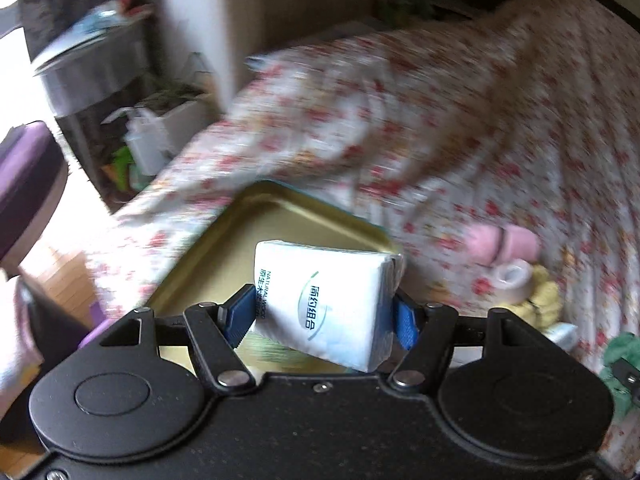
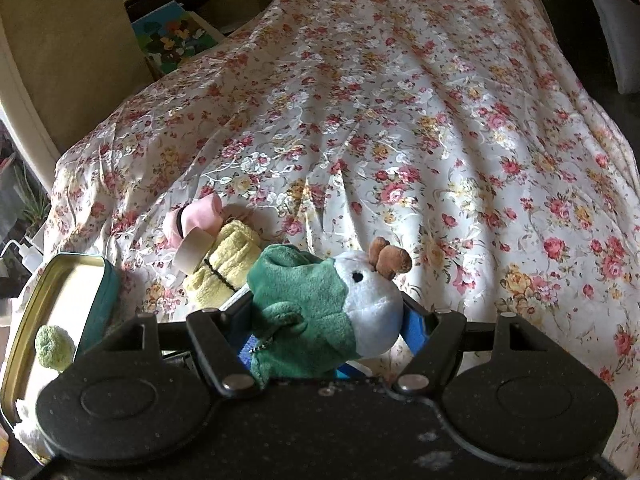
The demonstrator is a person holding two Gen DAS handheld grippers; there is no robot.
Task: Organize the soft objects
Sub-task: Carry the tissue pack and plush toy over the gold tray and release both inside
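In the left wrist view my left gripper (image 1: 324, 316) is shut on a white tissue pack (image 1: 326, 300) with green print, held above the open gold-lined tin (image 1: 248, 216). In the right wrist view my right gripper (image 2: 332, 324) is shut on a green and white plush toy (image 2: 320, 304) with brown horns, held over the floral bed cover. The tin (image 2: 108, 292) lies at the lower left there, with a small green pom-pom (image 2: 54, 346) inside it. A pink rolled cloth (image 2: 196, 216), a tape roll (image 2: 192, 250) and a yellow rolled towel (image 2: 228, 268) lie together on the bed.
The floral bedspread (image 2: 400, 120) covers the whole bed. Beside the bed on the left stand a grey shelf (image 1: 96, 68), a white squeeze bottle (image 1: 140, 140) and potted plants. A purple seat (image 1: 28, 176) is at the far left. A colourful box (image 2: 172, 40) leans by the wall.
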